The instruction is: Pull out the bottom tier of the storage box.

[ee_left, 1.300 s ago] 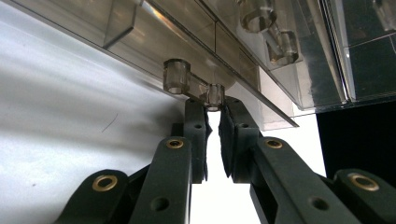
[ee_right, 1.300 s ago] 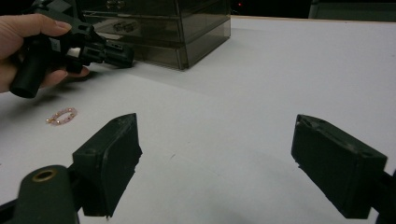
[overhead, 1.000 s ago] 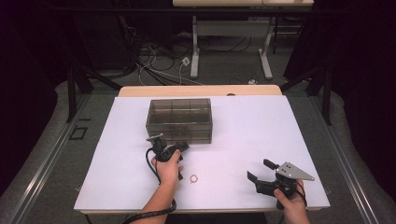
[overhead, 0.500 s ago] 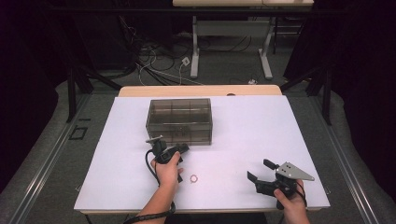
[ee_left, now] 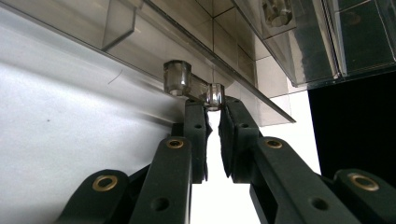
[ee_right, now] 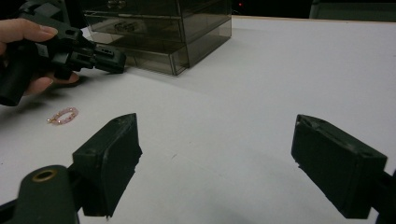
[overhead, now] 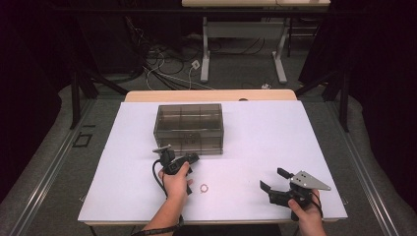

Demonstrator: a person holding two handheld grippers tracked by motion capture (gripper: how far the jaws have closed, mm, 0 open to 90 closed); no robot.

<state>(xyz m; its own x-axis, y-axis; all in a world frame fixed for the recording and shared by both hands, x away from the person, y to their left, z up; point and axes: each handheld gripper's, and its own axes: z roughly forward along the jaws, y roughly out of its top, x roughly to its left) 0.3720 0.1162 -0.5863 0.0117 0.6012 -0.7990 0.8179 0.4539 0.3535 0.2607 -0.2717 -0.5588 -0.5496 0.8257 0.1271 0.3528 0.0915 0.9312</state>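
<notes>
Drawer knob [ee_left: 214, 95] on the near front of the smoky plastic drawer box [overhead: 189, 128] sits pinched in the left tool [overhead: 193, 158]. Nothing has shifted over the last second: grip set, pull not begun. Right tool [overhead: 273, 180] rests spread, near right on the desk [overhead: 255, 142]. Bead bracelet [overhead: 204, 188] lies between both hands.

one overhead camera, two riding the grippers

high view looks down the table [overhead: 255, 132]; gripper views sit low, both sharing the smoky drawer box [overhead: 189, 128].
</notes>
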